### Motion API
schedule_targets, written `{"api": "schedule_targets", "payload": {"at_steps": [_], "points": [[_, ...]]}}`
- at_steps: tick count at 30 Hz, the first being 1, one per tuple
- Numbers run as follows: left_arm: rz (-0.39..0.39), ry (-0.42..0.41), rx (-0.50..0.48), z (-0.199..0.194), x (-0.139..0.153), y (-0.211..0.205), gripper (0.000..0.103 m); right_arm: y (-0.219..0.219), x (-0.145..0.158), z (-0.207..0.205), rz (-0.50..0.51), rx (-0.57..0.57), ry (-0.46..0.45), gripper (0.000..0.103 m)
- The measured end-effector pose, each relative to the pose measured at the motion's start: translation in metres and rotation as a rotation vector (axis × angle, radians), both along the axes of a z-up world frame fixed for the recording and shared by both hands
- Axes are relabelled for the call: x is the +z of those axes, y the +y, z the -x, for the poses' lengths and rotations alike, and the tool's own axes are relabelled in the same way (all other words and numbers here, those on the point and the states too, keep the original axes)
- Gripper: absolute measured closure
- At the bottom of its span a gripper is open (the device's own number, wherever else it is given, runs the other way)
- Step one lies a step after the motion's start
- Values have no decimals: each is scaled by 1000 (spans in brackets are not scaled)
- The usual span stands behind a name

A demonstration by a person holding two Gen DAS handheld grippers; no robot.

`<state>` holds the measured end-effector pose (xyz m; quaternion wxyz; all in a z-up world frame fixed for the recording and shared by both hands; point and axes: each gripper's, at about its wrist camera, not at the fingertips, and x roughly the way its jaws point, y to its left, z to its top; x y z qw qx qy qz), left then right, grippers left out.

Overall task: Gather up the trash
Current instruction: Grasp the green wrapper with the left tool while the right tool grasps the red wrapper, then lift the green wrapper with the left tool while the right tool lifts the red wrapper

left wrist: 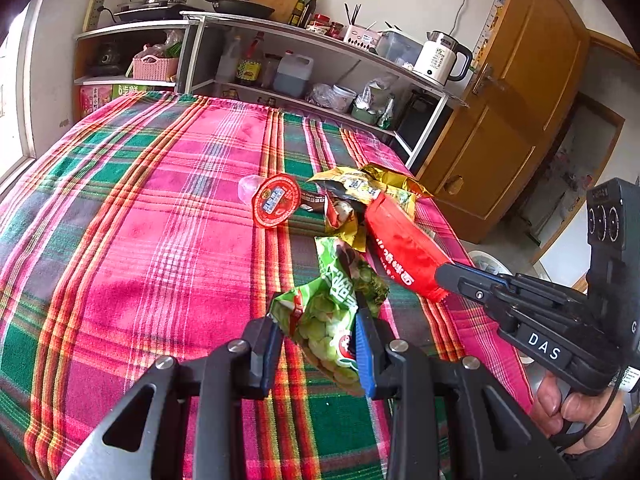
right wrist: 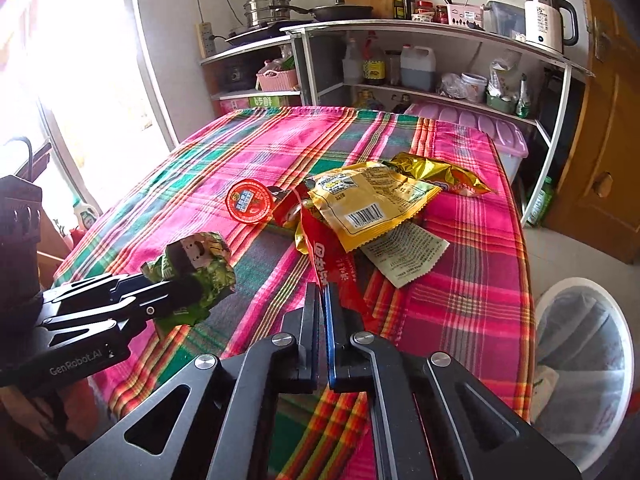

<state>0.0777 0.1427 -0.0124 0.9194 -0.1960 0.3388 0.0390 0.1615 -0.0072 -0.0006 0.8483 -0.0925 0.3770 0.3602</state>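
Note:
My left gripper (left wrist: 320,344) is shut on a crumpled green snack bag (left wrist: 334,304), held just above the plaid tablecloth (left wrist: 152,216); it also shows in the right wrist view (right wrist: 200,270). My right gripper (right wrist: 323,320) is shut on the end of a red snack packet (right wrist: 336,268), also seen in the left wrist view (left wrist: 404,248). A yellow wrapper (right wrist: 368,200), a gold wrapper (right wrist: 440,172), a white label (right wrist: 408,252) and a red round lid (right wrist: 250,202) lie piled on the cloth beyond.
A white bin with a grey liner (right wrist: 580,364) stands on the floor at the table's right. Kitchen shelves (right wrist: 420,64) with bottles and a kettle (right wrist: 546,20) are behind the table. A wooden door (left wrist: 508,92) is at right.

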Motion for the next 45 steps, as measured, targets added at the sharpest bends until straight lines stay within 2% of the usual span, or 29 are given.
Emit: {"api": "schedule_targets", "payload": {"at_steps": [10,11,13,14,15,18,24,27,34,35,36,37,45], "points": [[-21,-13,-22,8,13,-19,70,-20,9,13,-29,3,-18,102],[-22,-14,-20,9,14,-20,70,-19,9,16,-25,12,-30,99],[-22,-14,-14,10,15,-19,70,-15,8,20,-12,41,-42,80],[-22,-15,-10,11,15,-19,70,-13,7,20,-16,49,-33,63],[-21,-16,-7,11,15,-17,70,-12,5,18,-23,51,-19,55],[-20,-20,7,14,15,-12,70,-10,-3,10,-34,54,22,54],[-11,-21,47,19,12,5,70,11,-14,2,29,116,-5,50],[-5,-18,64,20,10,13,70,16,-19,-11,38,107,5,49],[7,-3,66,19,1,20,70,17,-41,-39,61,61,113,49],[8,-2,65,18,0,20,70,17,-40,-38,61,63,103,52],[9,0,64,18,-1,21,70,18,-41,-37,66,67,104,65],[10,2,63,17,-1,21,70,19,-41,-36,73,70,102,74],[6,8,50,13,-2,16,70,17,-35,-26,65,54,79,86]]}}
